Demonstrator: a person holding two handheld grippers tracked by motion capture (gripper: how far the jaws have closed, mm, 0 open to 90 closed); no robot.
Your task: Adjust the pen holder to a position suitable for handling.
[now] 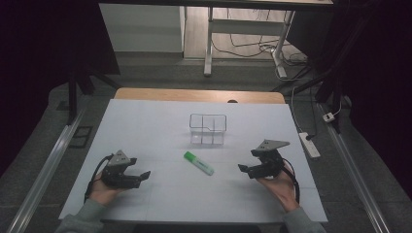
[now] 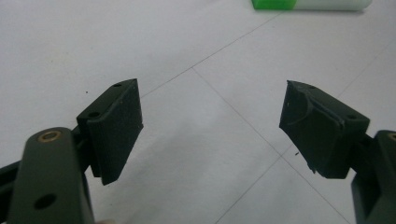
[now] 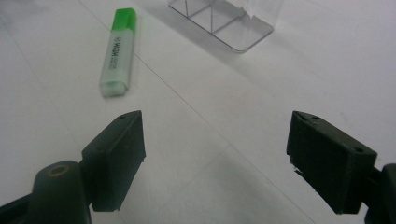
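Count: I see one highlighter [image 1: 198, 162], one clear organiser [image 1: 208, 129], two grippers and one white table sheet [image 1: 145, 126] under everything.

Highlighter, place: it lies flat on the sheet near the middle of the table, between my two grippers and just in front of the organiser, apart from it.

Highlighter, long axis: in the high view it runs diagonally, from upper left to lower right.

Highlighter, pointing: the green cap end faces the far left, toward the organiser side; the pale body end faces the near right, toward my right gripper [image 1: 245, 170]. In the right gripper view the highlighter [image 3: 117, 51] sits ahead and to the left of the jaws, its pale end nearest them.

Organiser: it stands upright beyond the highlighter, see-through, with inner dividers. I count at least three compartments; I cannot tell the exact number. Its near corner [image 3: 233, 23] shows at the top of the right gripper view.

Left gripper [image 1: 141, 175]: released, jaws spread wide with bare sheet between them, grasping nothing. It rests low at the near left, aimed right. A strip of the highlighter [image 2: 308, 4] shows at the top edge of the left gripper view.

Right gripper: also released, jaws wide apart over bare sheet, grasping nothing. It sits at the near right, aimed left toward the highlighter, well short of it.

Hands: one of mine holds each gripper from the near edge.
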